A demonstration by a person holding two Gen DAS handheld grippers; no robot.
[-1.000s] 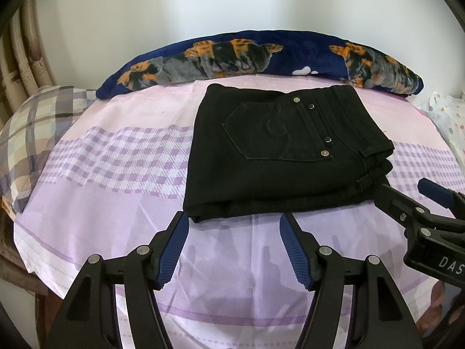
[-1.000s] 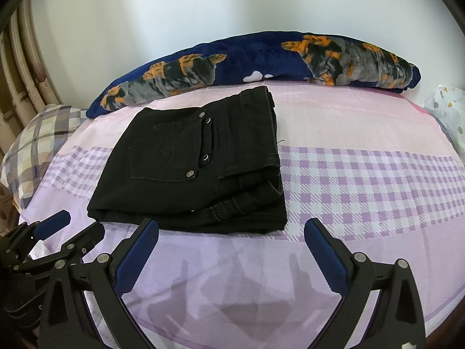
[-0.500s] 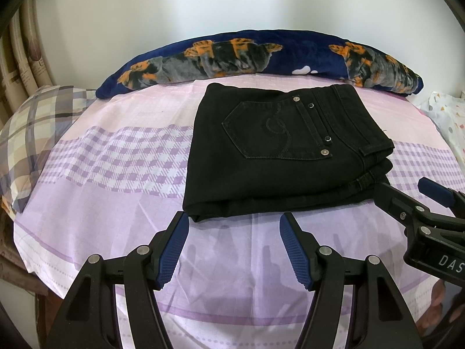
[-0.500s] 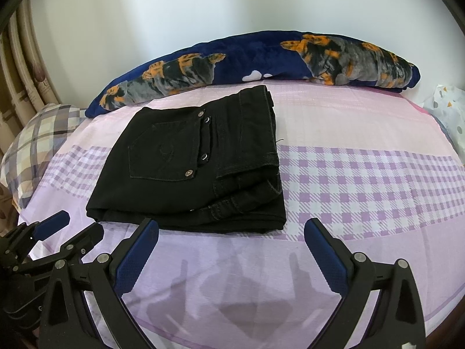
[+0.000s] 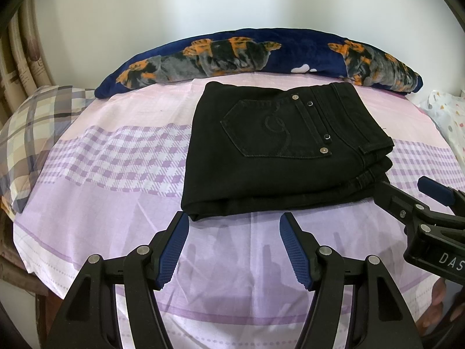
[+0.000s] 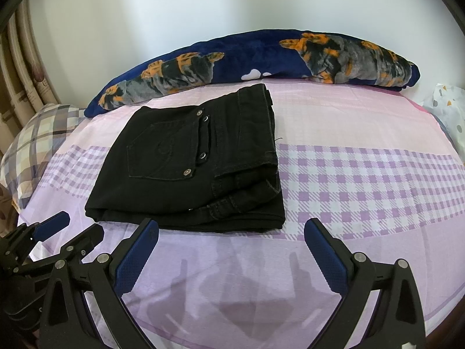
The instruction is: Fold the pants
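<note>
**A:** Where were the pants?

**B:** Black pants (image 5: 279, 151) lay folded into a compact rectangle on the bed (image 5: 116, 157), roughly mid-mattress, back pocket (image 5: 276, 129) facing up with its rivets visible. Waistband layers stacked along the right edge in the left wrist view. Far edge sat near the navy dog-print blanket (image 5: 255, 55) rolled against the wall; I couldn't tell whether they touched.

**A:** Left hand-held gripper?

**B:** Left hand-held gripper (image 5: 234, 232) had its jaws apart, holding nothing. It hovered just short of the near edge of the pants; the left blue pad (image 5: 171, 253) sat close to the near-left corner of the fold. Contact with the cloth wasn't evident.

**A:** Right one?

**B:** Right hand-held gripper (image 6: 231, 235) was spread wide too, empty. In its own view the pants (image 6: 191, 163) were ahead and left of centre, the left finger tip just before the near hem, the right finger over bare sheet. From the left wrist view its finger tip (image 5: 386, 192) sat at the near-right corner of the pants; touching or not, couldn't tell.

**A:** Both hand-held grippers side by side?

**B:** Yes, the left hand-held gripper (image 6: 58, 232) showed at the lower left of the right wrist view, near the right one.

**A:** Anything else on the bed?

**B:** Plaid pillow (image 5: 32, 133) at the left edge, a white spotted cloth (image 5: 447, 116) at the far right. Sheet was pink-lilac with a purple check band running under the pants.
</note>
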